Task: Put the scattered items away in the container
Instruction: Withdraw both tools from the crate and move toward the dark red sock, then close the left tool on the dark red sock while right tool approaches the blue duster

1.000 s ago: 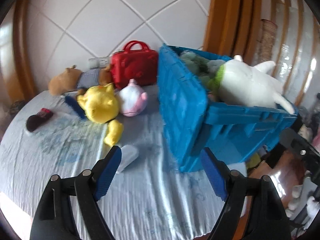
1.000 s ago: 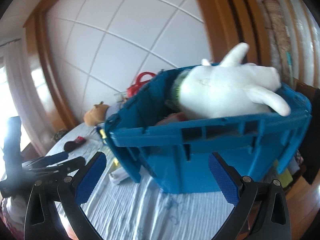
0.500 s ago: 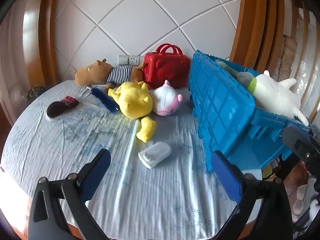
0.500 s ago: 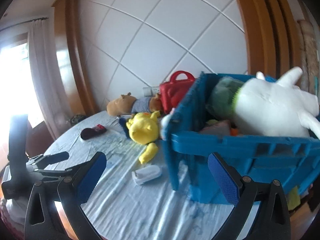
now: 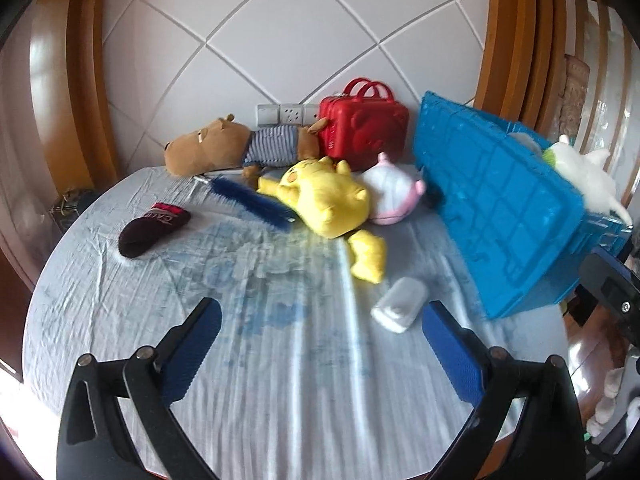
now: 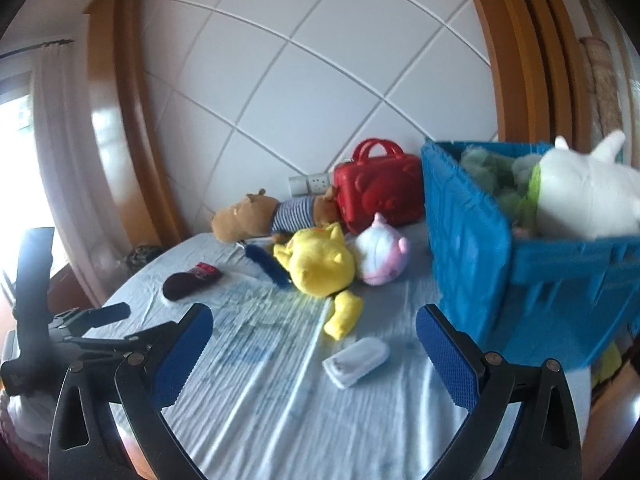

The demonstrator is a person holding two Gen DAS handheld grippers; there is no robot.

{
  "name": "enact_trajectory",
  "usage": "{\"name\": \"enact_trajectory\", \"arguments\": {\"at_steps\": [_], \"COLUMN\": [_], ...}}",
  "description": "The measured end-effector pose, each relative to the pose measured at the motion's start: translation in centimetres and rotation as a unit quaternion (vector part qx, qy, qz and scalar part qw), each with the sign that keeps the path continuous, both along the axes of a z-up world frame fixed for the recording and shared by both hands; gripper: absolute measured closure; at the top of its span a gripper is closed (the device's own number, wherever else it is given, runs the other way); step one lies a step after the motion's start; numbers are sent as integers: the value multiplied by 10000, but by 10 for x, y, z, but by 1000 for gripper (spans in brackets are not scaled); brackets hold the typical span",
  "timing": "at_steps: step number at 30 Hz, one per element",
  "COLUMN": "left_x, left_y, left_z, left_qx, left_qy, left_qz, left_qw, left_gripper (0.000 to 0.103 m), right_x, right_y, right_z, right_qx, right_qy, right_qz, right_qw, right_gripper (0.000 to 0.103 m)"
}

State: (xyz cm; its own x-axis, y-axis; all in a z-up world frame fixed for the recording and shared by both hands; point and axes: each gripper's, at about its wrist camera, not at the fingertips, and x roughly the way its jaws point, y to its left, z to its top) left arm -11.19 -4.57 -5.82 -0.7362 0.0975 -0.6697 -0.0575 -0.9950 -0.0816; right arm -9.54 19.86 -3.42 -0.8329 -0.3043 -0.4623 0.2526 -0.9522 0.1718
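A blue crate (image 5: 496, 216) (image 6: 472, 240) stands at the right of the bed and holds a white plush (image 6: 584, 196) and greenish plush. On the bedsheet lie a yellow plush (image 5: 324, 200) (image 6: 320, 264), a pink-white plush (image 5: 390, 200) (image 6: 380, 256), a brown bear in a striped shirt (image 5: 236, 148) (image 6: 264, 216), a red case (image 5: 362, 124) (image 6: 378, 192), a blue brush (image 5: 252, 202), a dark sock (image 5: 154, 228) (image 6: 188, 280) and a small white case (image 5: 398, 304) (image 6: 356, 362). My left gripper (image 5: 320, 350) and right gripper (image 6: 314, 354) are open and empty, above the sheet's near part.
The light blue sheet (image 5: 260, 360) covers a rounded bed. A white panelled headboard with wooden frame (image 5: 88, 80) stands behind. The left gripper's body (image 6: 60, 332) shows at the left of the right wrist view. The bed edge and floor lie right of the crate.
Both views have swung left, away from the crate and toward the scattered toys. The crate now sits at the right edge. Both grippers stay open.
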Motion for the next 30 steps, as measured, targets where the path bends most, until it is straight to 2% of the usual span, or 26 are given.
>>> {"name": "enact_trajectory", "arguments": {"at_steps": [7, 14, 19, 24, 30], "left_x": [-29, -74, -117, -142, -166], "left_y": [-36, -47, -54, -83, -145], "left_z": [-26, -45, -53, -68, -86], "left_qx": [93, 101, -1, -43, -249], "left_qy": [-370, -606, -743, -971, -1196], "left_qz": [-61, 155, 524, 1003, 1554], "left_qw": [9993, 9980, 9959, 9902, 9803], "left_gripper": [1, 1, 1, 1, 1], "right_x": [-23, -81, -143, -198, -235], "right_y": [-39, -56, -61, -66, -71], "right_z": [-17, -34, -56, -82, -114], "right_qx": [98, 356, 333, 363, 462], "right_qy": [-474, -784, -1091, -1418, -1814], "right_qz": [-331, -226, 77, 280, 210], "right_qw": [9983, 9960, 9934, 9888, 9821], "right_gripper": [0, 0, 0, 0, 12]}}
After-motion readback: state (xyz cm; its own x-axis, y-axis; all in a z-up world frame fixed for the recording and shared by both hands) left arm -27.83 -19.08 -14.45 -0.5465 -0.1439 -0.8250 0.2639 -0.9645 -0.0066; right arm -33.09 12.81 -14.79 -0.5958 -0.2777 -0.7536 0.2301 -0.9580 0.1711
